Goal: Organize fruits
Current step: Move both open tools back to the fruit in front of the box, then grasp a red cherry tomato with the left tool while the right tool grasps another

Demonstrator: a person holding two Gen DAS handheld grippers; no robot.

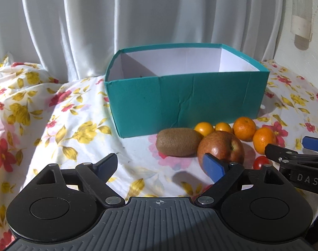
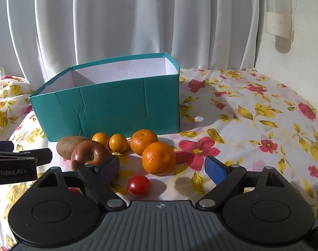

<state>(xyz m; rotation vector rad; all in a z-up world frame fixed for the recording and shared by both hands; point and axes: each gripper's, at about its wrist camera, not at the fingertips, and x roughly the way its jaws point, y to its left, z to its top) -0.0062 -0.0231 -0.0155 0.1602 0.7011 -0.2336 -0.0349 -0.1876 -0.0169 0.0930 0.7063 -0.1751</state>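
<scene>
**Fruit lined up at the teal box, both grippers wide and empty**

Here's the spread on the floral tablecloth (image 2: 253, 113): a teal box (image 1: 184, 102) with a white lining and an inner divider wall, its near face creased, sitting in front of a white curtain (image 1: 138, 21). Right at its base, the fruit huddle. A fuzzy brown kiwi (image 1: 177, 144) lies on its side, touching a red-brown apple (image 1: 221, 148) with its stem dimple showing. Behind them, two small yellow-orange citrus fruits (image 2: 118, 143) sit side by side against the box. To their right, two glossy, dimpled mandarins (image 2: 158, 158) press together, one nearer the camera. A small shiny red cherry tomato (image 2: 138, 185) stands alone in front, apart from the rest.

The left gripper (image 1: 162, 165) hovers with blue-padded fingers spread, nothing between them, its right finger overlapping the apple in view. The right gripper (image 2: 163, 167) is likewise parted and holds nothing, with the tomato and near mandarin framed between its fingers.
</scene>
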